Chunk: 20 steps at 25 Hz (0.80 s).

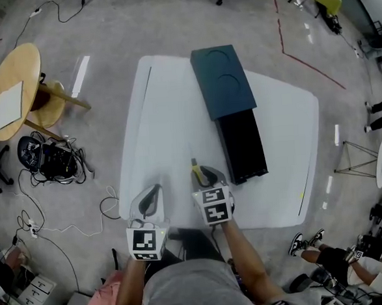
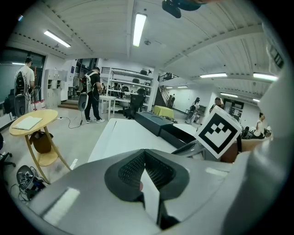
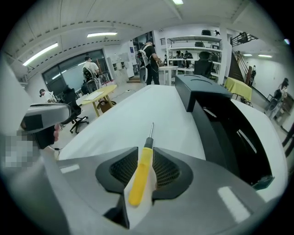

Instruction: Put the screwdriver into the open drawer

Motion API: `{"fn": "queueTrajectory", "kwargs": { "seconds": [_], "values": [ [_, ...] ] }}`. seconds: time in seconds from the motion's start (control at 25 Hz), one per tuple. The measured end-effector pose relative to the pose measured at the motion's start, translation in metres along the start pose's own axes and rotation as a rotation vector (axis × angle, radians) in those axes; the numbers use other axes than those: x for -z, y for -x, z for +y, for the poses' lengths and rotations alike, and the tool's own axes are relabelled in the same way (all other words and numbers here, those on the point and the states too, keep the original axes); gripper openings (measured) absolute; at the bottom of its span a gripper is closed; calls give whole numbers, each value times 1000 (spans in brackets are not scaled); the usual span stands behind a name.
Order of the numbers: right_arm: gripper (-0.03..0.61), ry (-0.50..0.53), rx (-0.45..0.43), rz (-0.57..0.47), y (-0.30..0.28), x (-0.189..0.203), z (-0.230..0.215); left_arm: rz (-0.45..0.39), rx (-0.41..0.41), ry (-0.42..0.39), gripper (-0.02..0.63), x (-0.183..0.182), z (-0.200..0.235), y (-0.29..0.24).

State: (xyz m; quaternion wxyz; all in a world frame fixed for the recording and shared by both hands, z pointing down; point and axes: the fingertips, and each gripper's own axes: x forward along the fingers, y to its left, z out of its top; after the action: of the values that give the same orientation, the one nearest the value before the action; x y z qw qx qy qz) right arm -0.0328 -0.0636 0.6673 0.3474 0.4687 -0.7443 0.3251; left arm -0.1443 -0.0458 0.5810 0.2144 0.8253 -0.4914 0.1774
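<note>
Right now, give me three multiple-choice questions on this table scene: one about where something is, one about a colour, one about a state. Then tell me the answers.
1. Where is the screwdriver?
A. inside the drawer
B. on the white table, between the right gripper's jaws
C. on top of the dark cabinet

2. What colour is the screwdriver's handle?
A. yellow
B. red
C. green

3. What state is the drawer in?
A. pushed shut
B. pulled out and open
C. taken out of the cabinet

Answers:
1 B, because the right gripper view shows it lying on the table with a jaw on either side.
2 A, because the handle shows plainly yellow against the white top.
3 B, because the head view shows the drawer sticking out of the cabinet with its dark inside showing.
</note>
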Motion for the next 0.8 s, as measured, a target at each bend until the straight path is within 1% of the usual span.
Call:
{"fn": "queueTrajectory", "kwargs": {
  "seconds": [0.28,0.64,0.8],
  "values": [
    [114,-5,-10,41,-13,6,1,8,-13,14,11,4,4,-1],
    [89,-1,1,47,-16,8,0,10,-21,13,12,5,4,-1],
    [82,-16,-5,44,-16,8,-1,2,-30,11,11,2,4,3]
  ]
}}
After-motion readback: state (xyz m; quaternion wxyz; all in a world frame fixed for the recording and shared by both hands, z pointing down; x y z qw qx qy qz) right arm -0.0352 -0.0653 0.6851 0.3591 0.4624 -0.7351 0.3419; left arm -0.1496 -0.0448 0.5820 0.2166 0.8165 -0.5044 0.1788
